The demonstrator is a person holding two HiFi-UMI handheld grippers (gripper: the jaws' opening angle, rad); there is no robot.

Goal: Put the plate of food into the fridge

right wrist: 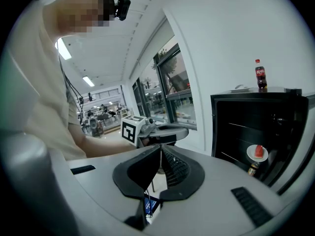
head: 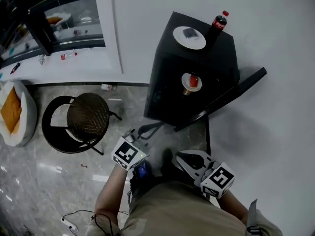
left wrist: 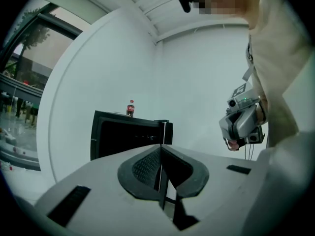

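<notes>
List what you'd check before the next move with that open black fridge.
1. Plate of food sits on a shelf inside the fridge: ok.
2. Fridge door shut: not ok, it stands open.
3. Left gripper jaws together, nothing between: ok.
4. Right gripper jaws together, nothing between: ok.
5. Cola bottle upright on the fridge top: ok.
6. Plate set clear of the door: cannot tell.

Plate of food (head: pixel 191 82) in fridge (head: pixel 165 82), bottle (head: pixel 219 22) on top, chair (head: pixel 87 116) left

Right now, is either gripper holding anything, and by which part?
Nothing is held: the left gripper and the right gripper both have jaws closed together, empty.
</notes>
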